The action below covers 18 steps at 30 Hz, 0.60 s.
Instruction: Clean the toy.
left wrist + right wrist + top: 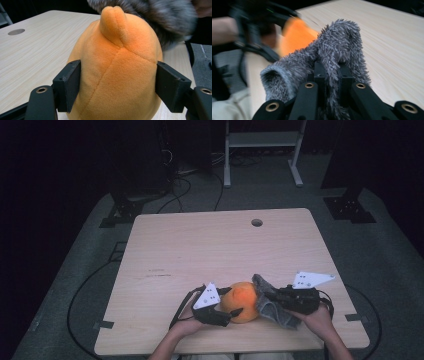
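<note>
The orange plush toy [117, 72] stands near the front edge of the table [200, 240]. It sits between the jaws of the left gripper [117, 90], which seem to touch it only lightly. The right gripper [332, 75] pinches a fluffy grey cloth [332, 47] beside the toy. Both things are soft and light; grip the toy at its wide middle.

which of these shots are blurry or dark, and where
High view: dim, the room around the table nearly black. Left gripper view: orange plush toy sharp, grey furry cloth behind it soft. Right gripper view: cloth sharp near the jaws, but the left gripper and toy are smeared.
</note>
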Each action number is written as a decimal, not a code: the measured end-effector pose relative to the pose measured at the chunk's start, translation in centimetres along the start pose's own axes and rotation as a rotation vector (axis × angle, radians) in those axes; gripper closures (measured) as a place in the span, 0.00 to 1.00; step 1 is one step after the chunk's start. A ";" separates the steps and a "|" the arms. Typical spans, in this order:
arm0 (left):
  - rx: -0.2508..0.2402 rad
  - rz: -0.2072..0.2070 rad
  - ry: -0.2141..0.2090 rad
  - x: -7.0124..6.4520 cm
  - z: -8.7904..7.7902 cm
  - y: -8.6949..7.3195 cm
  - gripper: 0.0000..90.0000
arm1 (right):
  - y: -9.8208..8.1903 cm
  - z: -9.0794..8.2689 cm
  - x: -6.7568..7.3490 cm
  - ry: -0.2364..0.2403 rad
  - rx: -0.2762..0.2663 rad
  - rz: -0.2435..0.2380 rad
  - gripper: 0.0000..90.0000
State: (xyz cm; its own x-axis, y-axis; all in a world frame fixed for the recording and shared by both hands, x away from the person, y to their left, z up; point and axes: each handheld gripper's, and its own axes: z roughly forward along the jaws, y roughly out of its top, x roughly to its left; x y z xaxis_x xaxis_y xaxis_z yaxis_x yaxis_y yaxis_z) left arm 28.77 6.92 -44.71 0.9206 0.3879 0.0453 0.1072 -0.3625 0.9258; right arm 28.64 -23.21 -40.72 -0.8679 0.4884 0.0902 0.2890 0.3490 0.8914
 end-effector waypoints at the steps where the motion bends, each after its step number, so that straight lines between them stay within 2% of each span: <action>1: 0.001 0.001 0.002 0.0 0.0 0.0 0.30 | 0.5 0.2 0.6 0.014 -0.007 -0.014 0.90; 4: -0.002 -0.006 0.004 0.0 0.1 0.0 0.30 | 1.6 0.9 2.1 0.045 -0.016 -0.078 0.90; 6: -0.001 -0.011 0.006 0.0 0.0 0.0 0.31 | 1.8 1.1 2.5 0.028 -0.007 -0.099 0.90; 8: -0.006 -0.028 -0.001 0.1 0.0 0.0 0.32 | 1.4 1.0 1.9 0.016 -0.014 -0.082 0.90; 11: -0.012 -0.052 -0.016 0.5 0.1 0.1 0.32 | 0.2 0.7 0.4 -0.033 -0.004 -0.011 0.90; 13: -0.029 -0.076 -0.046 0.7 0.0 0.1 0.29 | -0.7 0.5 -0.6 -0.065 0.010 0.026 0.90; 14: -0.034 -0.080 -0.070 0.8 0.0 0.1 0.25 | -1.0 0.4 -1.0 -0.066 0.009 0.049 0.90; 15: -0.041 -0.068 -0.082 0.8 0.0 0.1 0.22 | -1.2 0.4 -1.2 -0.067 0.007 0.060 0.90; 17: -0.034 -0.054 -0.088 0.8 0.1 -0.1 0.21 | -1.2 0.5 -1.3 -0.085 0.012 0.053 0.90; 18: -0.030 -0.045 -0.079 0.8 0.2 -0.1 0.21 | -1.2 0.6 -1.4 -0.085 0.012 0.053 0.90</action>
State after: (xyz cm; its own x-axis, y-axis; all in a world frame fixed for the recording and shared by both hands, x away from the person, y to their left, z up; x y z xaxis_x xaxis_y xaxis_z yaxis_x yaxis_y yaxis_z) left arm 29.52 7.13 -44.85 0.9421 0.3344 -0.0250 0.1385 -0.3201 0.9372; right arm 29.73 -23.83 -42.15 -0.8143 0.5720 0.0986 0.3387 0.3304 0.8810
